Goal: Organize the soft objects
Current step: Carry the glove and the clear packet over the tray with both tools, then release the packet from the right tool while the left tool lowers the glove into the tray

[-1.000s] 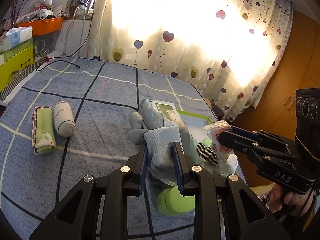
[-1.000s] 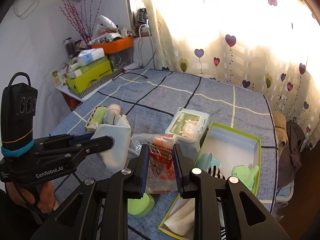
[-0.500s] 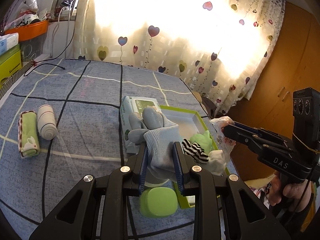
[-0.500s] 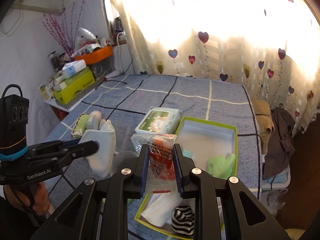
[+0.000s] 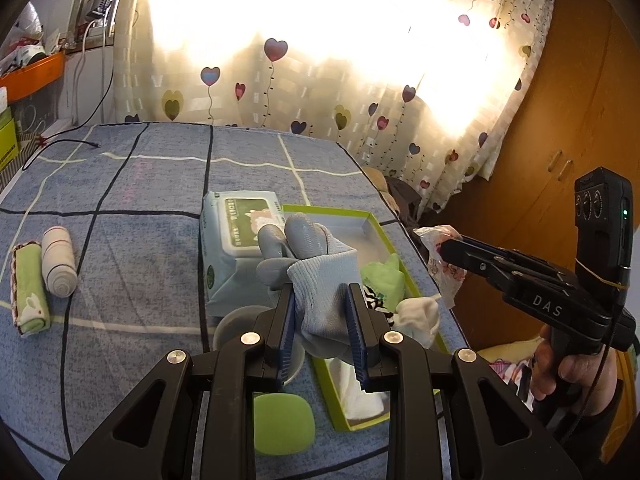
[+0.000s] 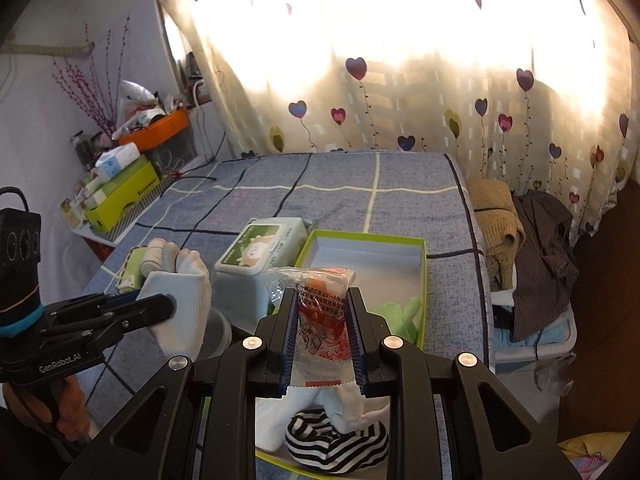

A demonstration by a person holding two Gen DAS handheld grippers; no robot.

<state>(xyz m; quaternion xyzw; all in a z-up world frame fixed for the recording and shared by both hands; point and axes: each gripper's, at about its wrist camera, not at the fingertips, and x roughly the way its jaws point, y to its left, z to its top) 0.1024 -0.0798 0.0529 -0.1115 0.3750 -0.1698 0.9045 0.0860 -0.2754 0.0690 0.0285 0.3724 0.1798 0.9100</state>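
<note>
My left gripper [image 5: 320,300] is shut on a grey and pale-blue work glove [image 5: 316,264], held above the near left side of a green-rimmed box [image 5: 376,220]. My right gripper [image 6: 322,312] is shut on a clear plastic packet with red print [image 6: 320,320], held over the same green-rimmed box [image 6: 422,264]. Inside the box lie a light green cloth [image 6: 400,312], white socks [image 6: 348,404] and a black-and-white striped piece [image 6: 336,440]. The glove [image 6: 176,304] also shows in the left gripper at the left of the right wrist view.
A wet-wipes pack [image 5: 240,248] lies left of the box on the blue checked bed cover [image 5: 120,200]. A green towel roll [image 5: 28,292] and a white bandage roll [image 5: 60,268] lie far left. A green lid [image 5: 282,424] and a grey cup [image 5: 236,324] sit near. Clothes [image 6: 532,240] are piled beyond the bed's right edge.
Both grippers have shifted to the right across the bed, each still holding its item. The box now lies more under them and the rolls sit farther left.
</note>
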